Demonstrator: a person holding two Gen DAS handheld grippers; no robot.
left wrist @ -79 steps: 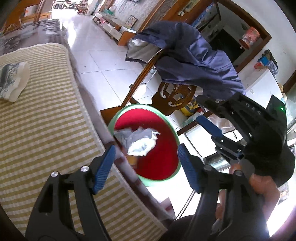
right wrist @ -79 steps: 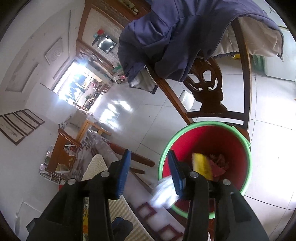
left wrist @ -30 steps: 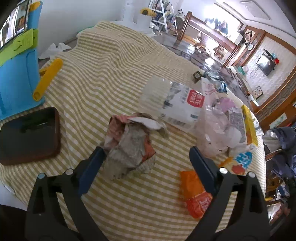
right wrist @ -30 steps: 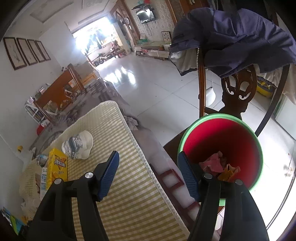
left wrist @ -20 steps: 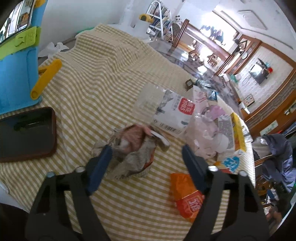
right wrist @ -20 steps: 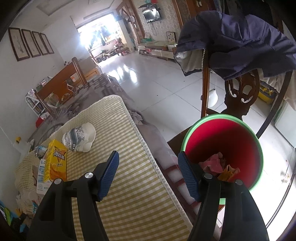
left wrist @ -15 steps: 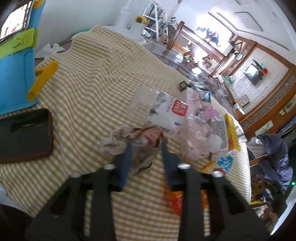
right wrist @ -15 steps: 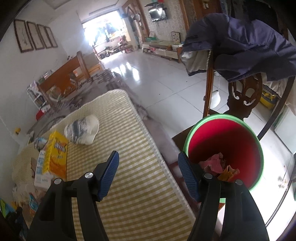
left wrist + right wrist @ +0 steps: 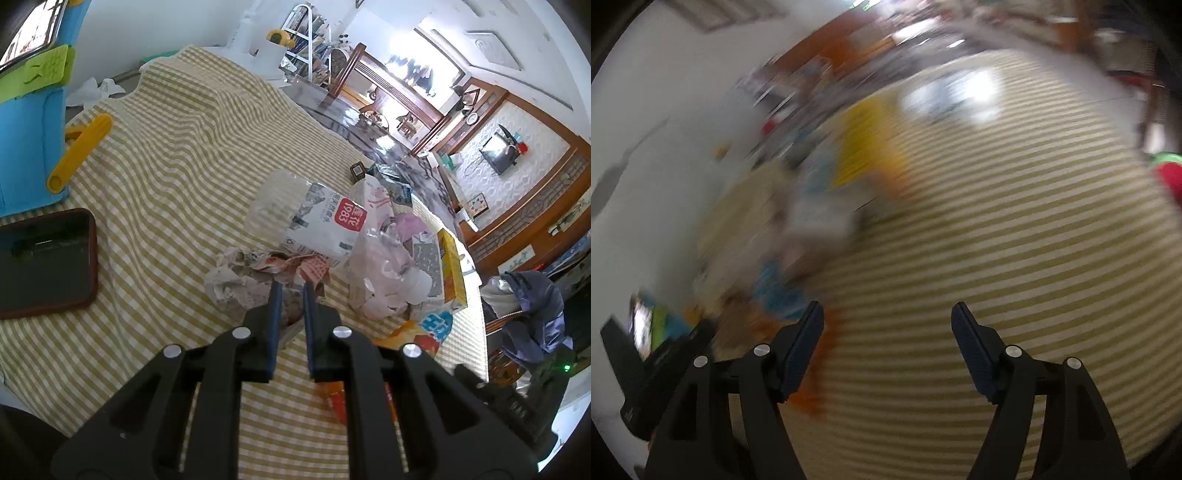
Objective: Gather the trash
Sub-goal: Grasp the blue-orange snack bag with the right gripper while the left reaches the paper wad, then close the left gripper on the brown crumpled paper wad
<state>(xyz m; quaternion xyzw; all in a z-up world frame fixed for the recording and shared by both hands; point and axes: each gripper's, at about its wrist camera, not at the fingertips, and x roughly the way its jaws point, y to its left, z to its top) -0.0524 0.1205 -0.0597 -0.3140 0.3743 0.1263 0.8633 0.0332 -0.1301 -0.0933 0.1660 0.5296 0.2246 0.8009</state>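
**Left jaws clamp onto the crumpled wrapper**

Since a second ago the left hand-held gripper [image 9: 290, 291] has gone from spread wide around the crumpled paper wrapper [image 9: 258, 280] to pinching a fold of it between its blue pads, and the right hand-held gripper [image 9: 887, 314] has swung away from the red bucket [image 9: 1169, 177], which now sits only at the right edge of its blurred view.

The wrapper lies on the yellow-checked tablecloth [image 9: 166, 166] of the table, touching the near end of a clear plastic bag with a red label [image 9: 317, 221]. Just beside that bag lie a crinkled transparent bag [image 9: 380, 273], a yellow box [image 9: 452, 266] and, nearer the camera, an orange packet [image 9: 410, 332]. A dark phone [image 9: 44, 258] rests well apart at the left, next to a blue stand [image 9: 26, 147].

Over bare striped cloth, the right hand-held gripper's jaws are opening with nothing between them. Motion blur smears the litter in its view; shapes there cannot be told.
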